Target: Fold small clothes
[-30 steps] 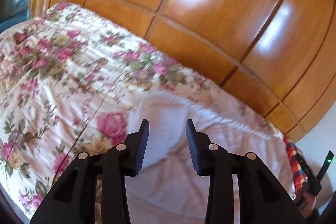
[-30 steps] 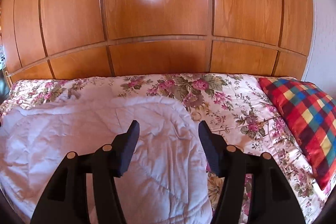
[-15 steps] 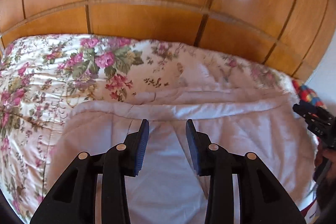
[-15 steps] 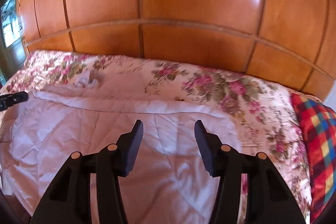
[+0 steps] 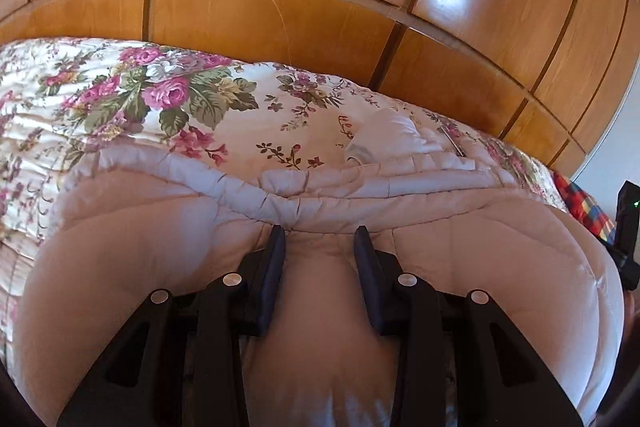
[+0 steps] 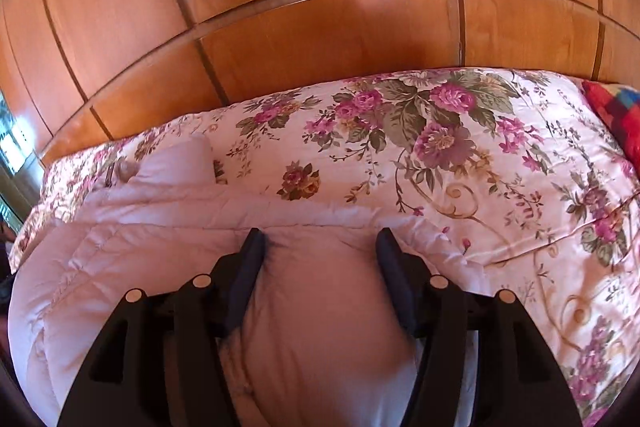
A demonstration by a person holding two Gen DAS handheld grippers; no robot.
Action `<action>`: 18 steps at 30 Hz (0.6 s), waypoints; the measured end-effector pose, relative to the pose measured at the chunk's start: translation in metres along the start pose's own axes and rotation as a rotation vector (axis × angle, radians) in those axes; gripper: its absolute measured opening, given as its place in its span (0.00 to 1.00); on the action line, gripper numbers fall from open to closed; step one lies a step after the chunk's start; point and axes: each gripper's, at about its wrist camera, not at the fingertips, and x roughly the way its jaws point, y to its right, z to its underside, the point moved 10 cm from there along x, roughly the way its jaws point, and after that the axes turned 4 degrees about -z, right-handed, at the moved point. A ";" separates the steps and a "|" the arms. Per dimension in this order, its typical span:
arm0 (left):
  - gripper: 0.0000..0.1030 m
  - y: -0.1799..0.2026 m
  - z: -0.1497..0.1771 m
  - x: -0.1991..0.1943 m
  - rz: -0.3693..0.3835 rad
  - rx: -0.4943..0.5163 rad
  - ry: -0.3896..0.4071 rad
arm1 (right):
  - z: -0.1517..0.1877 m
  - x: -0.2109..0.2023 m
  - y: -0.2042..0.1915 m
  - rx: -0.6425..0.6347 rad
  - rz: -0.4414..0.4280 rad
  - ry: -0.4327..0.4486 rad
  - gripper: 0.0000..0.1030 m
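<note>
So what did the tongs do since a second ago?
Both came down low onto the pale padded garment. The left tongs and right tongs now have fabric bunched up between their fingers, which are open and have not closed on it. The flowery bedspread, the checked pillow and the wooden wall stayed put.

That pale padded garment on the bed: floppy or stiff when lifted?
Probably floppy: the padded garment bulges up between both open grippers, left and right. Its puffy quilting suggests it is light, bulky, and likely to spring back.
</note>
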 end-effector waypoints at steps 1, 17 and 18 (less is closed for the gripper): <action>0.34 0.000 0.000 0.000 0.004 -0.003 -0.001 | -0.001 0.000 -0.001 -0.007 0.010 0.006 0.56; 0.53 0.043 0.012 -0.096 0.029 -0.023 0.116 | -0.003 -0.005 -0.005 -0.073 0.105 0.044 0.61; 0.53 0.053 0.013 -0.098 0.027 0.014 0.119 | -0.003 -0.006 -0.005 -0.074 0.108 0.045 0.61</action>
